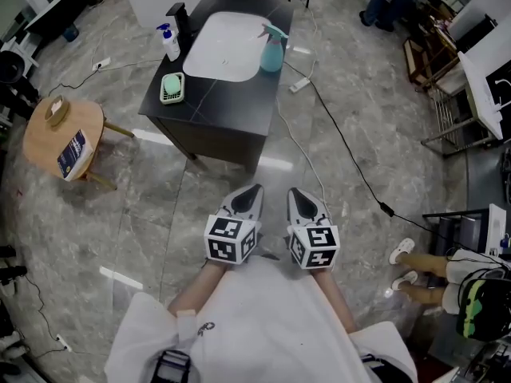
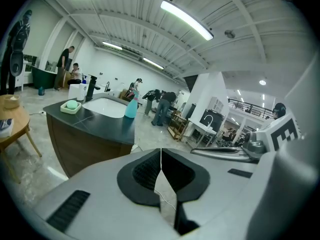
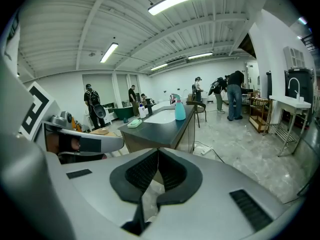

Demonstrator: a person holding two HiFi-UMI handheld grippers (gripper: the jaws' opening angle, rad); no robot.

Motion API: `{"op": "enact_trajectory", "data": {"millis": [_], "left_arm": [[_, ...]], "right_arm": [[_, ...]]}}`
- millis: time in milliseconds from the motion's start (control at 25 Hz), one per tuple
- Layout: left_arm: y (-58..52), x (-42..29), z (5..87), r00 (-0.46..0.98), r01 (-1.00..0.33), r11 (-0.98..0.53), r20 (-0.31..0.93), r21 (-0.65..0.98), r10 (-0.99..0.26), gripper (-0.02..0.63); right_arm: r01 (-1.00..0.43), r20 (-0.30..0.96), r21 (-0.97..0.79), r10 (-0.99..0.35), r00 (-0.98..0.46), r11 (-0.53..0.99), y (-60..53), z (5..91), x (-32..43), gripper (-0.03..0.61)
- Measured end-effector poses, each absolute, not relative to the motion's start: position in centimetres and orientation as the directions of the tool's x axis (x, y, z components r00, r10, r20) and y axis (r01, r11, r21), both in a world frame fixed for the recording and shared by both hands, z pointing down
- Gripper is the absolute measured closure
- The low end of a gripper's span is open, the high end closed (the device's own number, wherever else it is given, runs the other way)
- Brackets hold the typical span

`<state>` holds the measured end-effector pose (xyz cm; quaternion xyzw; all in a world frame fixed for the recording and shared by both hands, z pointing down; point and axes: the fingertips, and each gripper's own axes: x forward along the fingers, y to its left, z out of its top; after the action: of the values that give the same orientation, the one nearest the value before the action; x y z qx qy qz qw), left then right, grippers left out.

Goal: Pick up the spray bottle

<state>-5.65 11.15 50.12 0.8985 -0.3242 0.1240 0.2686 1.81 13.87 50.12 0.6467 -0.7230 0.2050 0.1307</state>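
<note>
A teal spray bottle (image 1: 271, 50) stands upright on the dark counter (image 1: 239, 114), at the right rim of the white sink basin (image 1: 223, 48). The same spray bottle (image 2: 131, 106) shows far off in the left gripper view and small (image 3: 180, 110) in the right gripper view. My left gripper (image 1: 249, 195) and right gripper (image 1: 299, 198) hang side by side over the floor, well short of the counter. Both are shut with nothing between their pads.
On the counter also sit a white pump bottle (image 1: 169, 42), a black faucet (image 1: 180, 18) and a green sponge in a dish (image 1: 172, 87). A round wooden table (image 1: 60, 134) stands at the left. A white cable (image 1: 295, 146) and a black cable (image 1: 351, 162) cross the marble floor. People stand in the background.
</note>
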Motion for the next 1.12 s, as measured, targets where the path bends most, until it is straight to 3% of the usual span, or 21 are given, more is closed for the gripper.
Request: {"op": "enact_trajectory", "data": {"millis": [1120], "left_arm": [[2.6,-8.3,49.1,0.797,-0.594,-0.72,0.382,0.358,-0.468,0.586]], "right_arm": [[-0.993,0.43,-0.114,-0.899,-0.082,0.036,5.8,49.6,-1.3,0.552]]}}
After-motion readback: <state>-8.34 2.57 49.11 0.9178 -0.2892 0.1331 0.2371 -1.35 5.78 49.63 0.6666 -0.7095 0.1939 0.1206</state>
